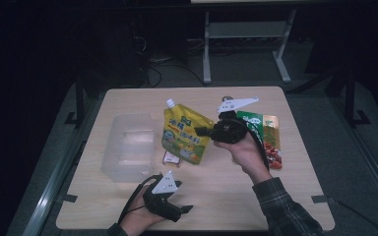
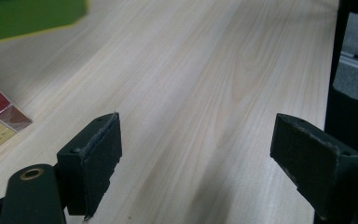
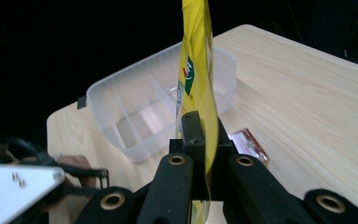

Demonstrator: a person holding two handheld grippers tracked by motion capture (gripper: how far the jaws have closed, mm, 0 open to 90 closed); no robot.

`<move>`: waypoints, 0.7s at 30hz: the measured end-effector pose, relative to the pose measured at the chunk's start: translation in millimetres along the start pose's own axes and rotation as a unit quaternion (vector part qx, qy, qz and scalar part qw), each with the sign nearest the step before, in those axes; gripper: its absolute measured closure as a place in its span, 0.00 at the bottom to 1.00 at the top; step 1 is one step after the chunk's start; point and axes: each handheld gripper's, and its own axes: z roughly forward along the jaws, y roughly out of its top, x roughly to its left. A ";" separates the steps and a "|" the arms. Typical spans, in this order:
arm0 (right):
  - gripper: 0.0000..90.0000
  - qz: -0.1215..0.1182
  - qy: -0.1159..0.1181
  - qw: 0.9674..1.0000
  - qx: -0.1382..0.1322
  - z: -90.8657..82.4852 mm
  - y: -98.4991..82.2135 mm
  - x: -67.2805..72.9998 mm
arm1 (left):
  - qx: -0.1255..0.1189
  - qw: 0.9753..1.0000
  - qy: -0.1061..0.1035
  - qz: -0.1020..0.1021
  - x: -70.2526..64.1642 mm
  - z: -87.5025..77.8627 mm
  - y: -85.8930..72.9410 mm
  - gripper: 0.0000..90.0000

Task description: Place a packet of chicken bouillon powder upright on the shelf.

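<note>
Right claw (image 1: 199, 131): clamped on the edge of the yellow spout pouch (image 1: 184, 135), holding it up off the bench (image 1: 216, 196); in the right gripper view the black jaws pinch the pouch's thin edge (image 3: 196, 93) between them.
Yellow spout pouch: hangs upright over the middle of the bench, white cap on top, just right of the clear plastic box (image 1: 128, 147).
Left claw (image 1: 184, 211): wide apart with nothing between the pads; in the left gripper view bare wood lies between the two pads (image 2: 95, 158).
Left hand (image 1: 138, 219): low at the near edge of the bench, well apart from the pouch.
Clear plastic box: on the left part of the bench, divided into compartments (image 3: 140, 116); I cannot tell whether anything lies inside.
Small red sachet (image 1: 171, 158): flat on the bench just below the pouch, beside the box.
Green and red packet (image 1: 266, 137): lies flat to the right, partly behind the right hand (image 1: 246, 152).
</note>
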 end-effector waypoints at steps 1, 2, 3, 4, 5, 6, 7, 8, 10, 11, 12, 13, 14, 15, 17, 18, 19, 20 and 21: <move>1.00 -0.002 0.002 1.000 0.001 2.3 2.7 1.0 | 0.001 1.000 -0.001 0.002 0.0 0.5 0.0 0.18; 1.00 -0.001 0.004 1.000 0.001 4.8 5.6 2.4 | 0.001 1.000 -0.001 0.002 -0.3 1.1 0.0 0.18; 1.00 -0.003 0.005 1.000 0.000 7.3 8.4 3.3 | 0.001 1.000 -0.001 0.001 -0.7 1.6 -0.2 0.18; 1.00 -0.002 0.008 1.000 -0.001 9.6 11.3 4.4 | 0.004 1.000 -0.001 0.004 -0.5 1.6 -0.2 0.18; 1.00 -0.004 0.009 1.000 -0.003 11.9 14.1 5.3 | 0.005 1.000 -0.002 0.003 -0.6 1.7 -0.4 0.18; 1.00 -0.006 0.011 1.000 -0.002 14.1 17.2 6.7 | 0.005 1.000 -0.002 0.004 -0.6 1.5 -0.5 0.18; 1.00 -0.008 0.011 1.000 -0.003 16.2 20.1 8.1 | 0.006 1.000 0.000 0.006 -0.3 1.1 -0.5 0.18; 1.00 -0.008 0.012 1.000 -0.002 18.4 23.0 9.6 | 0.005 1.000 0.001 0.005 -0.3 0.9 -0.6 0.18; 1.00 -0.013 0.014 1.000 -0.002 22.5 28.7 12.8 | 0.002 1.000 0.001 0.003 0.2 0.6 -0.6 0.18; 1.00 -0.012 0.016 1.000 -0.002 24.1 31.5 14.6 | 0.002 1.000 0.002 0.006 0.8 0.6 -0.7 0.18; 1.00 -0.014 0.017 1.000 -0.003 25.8 34.4 15.9 | 0.001 1.000 0.003 0.005 0.9 0.6 -0.9 0.18; 1.00 -0.015 0.018 1.000 -0.005 27.9 37.0 17.0 | 0.005 1.000 0.004 0.009 1.5 0.3 -1.1 0.18; 1.00 -0.016 0.020 1.000 -0.006 30.0 39.7 18.5 | 0.005 1.000 0.006 0.009 1.2 0.3 -1.6 0.17; 1.00 -0.016 0.021 1.000 -0.007 32.7 42.1 20.4 | 0.007 1.000 0.006 0.009 1.0 0.0 -2.1 0.17; 1.00 -0.023 0.024 0.999 -0.005 38.2 46.7 23.1 | 0.010 1.000 0.010 0.014 1.0 -1.2 -3.3 0.17; 1.00 -0.024 0.027 0.999 -0.004 41.3 48.6 24.9 | 0.010 1.000 0.012 0.011 0.6 -2.0 -4.1 0.17; 1.00 -0.025 0.028 0.999 -0.003 44.6 50.3 26.4 | 0.009 1.000 0.013 0.011 0.8 -2.6 -5.0 0.17; 1.00 -0.027 0.030 0.999 -0.002 48.1 51.9 27.5 | 0.007 1.000 0.017 0.010 1.2 -3.1 -5.9 0.17; 1.00 -0.027 0.033 0.999 -0.002 51.8 53.3 28.7 | 0.011 1.000 0.018 0.009 2.1 -4.3 -6.7 0.17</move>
